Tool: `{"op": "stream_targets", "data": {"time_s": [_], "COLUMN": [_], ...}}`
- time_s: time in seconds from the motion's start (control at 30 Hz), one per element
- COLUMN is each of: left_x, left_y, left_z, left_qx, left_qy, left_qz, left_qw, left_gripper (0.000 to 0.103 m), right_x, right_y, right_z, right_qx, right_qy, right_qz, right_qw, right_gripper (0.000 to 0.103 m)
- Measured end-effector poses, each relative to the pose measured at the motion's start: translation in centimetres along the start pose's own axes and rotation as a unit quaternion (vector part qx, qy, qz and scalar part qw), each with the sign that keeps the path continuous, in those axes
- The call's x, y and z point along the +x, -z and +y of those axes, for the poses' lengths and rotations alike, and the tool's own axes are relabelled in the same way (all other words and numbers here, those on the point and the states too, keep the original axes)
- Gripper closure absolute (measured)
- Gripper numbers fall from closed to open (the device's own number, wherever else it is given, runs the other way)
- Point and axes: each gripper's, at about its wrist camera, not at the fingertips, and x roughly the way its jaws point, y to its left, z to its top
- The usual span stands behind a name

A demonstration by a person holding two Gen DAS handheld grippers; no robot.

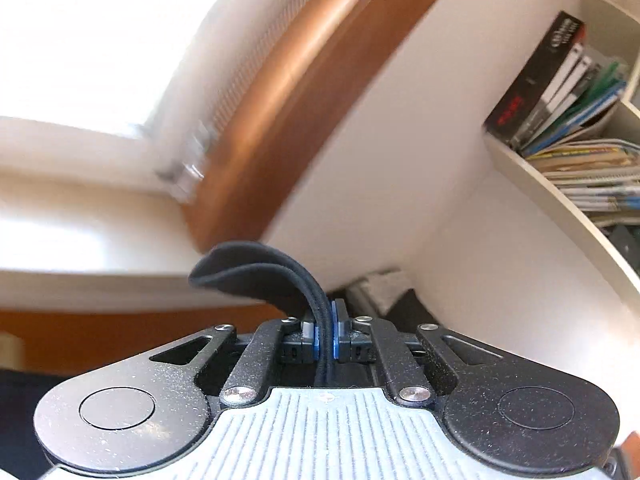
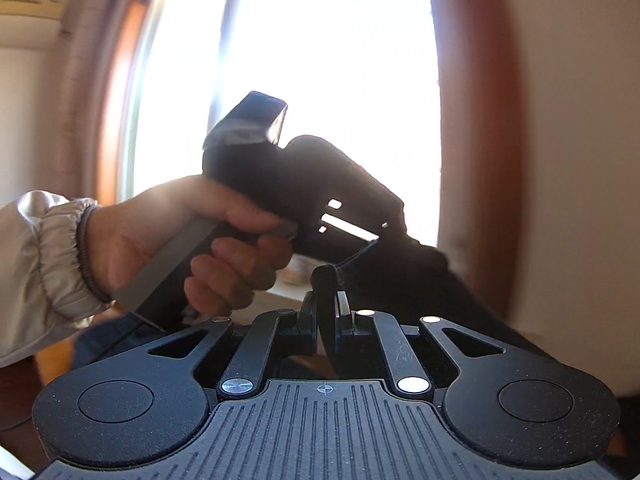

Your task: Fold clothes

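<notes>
Wood-framed window, shelved books; both tongs pinch dark cloth

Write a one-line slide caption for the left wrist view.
Left gripper shut on a doubled edge of dark fabric, raised before a wood-framed window and a bookshelf.

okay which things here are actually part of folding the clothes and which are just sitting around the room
Part of the job:
- dark garment, its edge pinched in the left tongs
- right tongs, shut on dark cloth
- person's hand gripping the left tool

Just lying about:
- books and magazines on the shelf
- window
</notes>
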Motion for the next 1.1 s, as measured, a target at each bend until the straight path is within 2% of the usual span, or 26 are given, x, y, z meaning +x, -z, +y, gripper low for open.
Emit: {"op": "stream_targets", "data": {"time_s": [0.2, 0.33, 0.4, 0.5, 0.67, 0.7, 0.73, 0.8, 0.87, 0.9, 1.0, 1.1], "left_x": [-11.5, -20.0, -22.9, -25.2, -26.2, -26.0, -26.0, -26.6, -27.6, -28.1, -29.7, -30.6], "left_y": [0.8, 2.1, 2.7, 4.5, 8.1, 8.8, 9.4, 10.0, 10.1, 10.0, 9.6, 9.4], "left_z": [6.5, 11.9, 14.2, 17.5, 24.2, 25.1, 25.9, 26.7, 26.8, 26.6, 26.4, 26.3], "left_qx": [0.015, 0.013, 0.006, -0.014, -0.057, -0.061, -0.061, -0.051, -0.037, -0.032, -0.033, -0.032], "left_qy": [-0.083, -0.134, -0.154, -0.183, -0.208, -0.214, -0.221, -0.239, -0.260, -0.271, -0.289, -0.317], "left_qz": [-0.022, -0.027, -0.029, -0.021, 0.015, 0.021, 0.025, 0.021, 0.004, -0.008, -0.050, -0.092], "left_qw": [0.9962, 0.9906, 0.9877, 0.9829, 0.9763, 0.9748, 0.9729, 0.9694, 0.9648, 0.9619, 0.9554, 0.9436], "left_gripper": [0.098, 0.098, 0.098, 0.098, 0.096, 0.093, 0.086, 0.075, 0.062, 0.050, 0.043, 0.042], "right_x": [7.8, 12.6, 14.5, 17.0, 21.7, 22.2, 22.5, 23.0, 22.6, 22.3, 21.2, 21.9], "right_y": [-1.7, -2.0, -1.8, -0.5, 3.8, 4.5, 5.2, 6.3, 6.9, 7.0, 6.8, 6.3], "right_z": [8.2, 14.7, 17.6, 20.9, 23.5, 23.9, 24.3, 25.0, 25.4, 25.5, 25.2, 24.0], "right_qx": [0.002, -0.006, -0.009, -0.009, -0.004, -0.005, -0.007, -0.010, -0.017, -0.022, -0.024, -0.020], "right_qy": [-0.102, -0.166, -0.195, -0.226, -0.247, -0.248, -0.247, -0.252, -0.267, -0.272, -0.279, -0.276], "right_qz": [0.009, 0.020, 0.027, 0.049, 0.120, 0.132, 0.144, 0.167, 0.181, 0.184, 0.189, 0.189], "right_qw": [0.995, 0.986, 0.980, 0.973, 0.962, 0.960, 0.958, 0.953, 0.946, 0.944, 0.941, 0.942], "right_gripper": [0.095, 0.095, 0.095, 0.095, 0.095, 0.095, 0.094, 0.087, 0.076, 0.073, 0.071, 0.071]}}
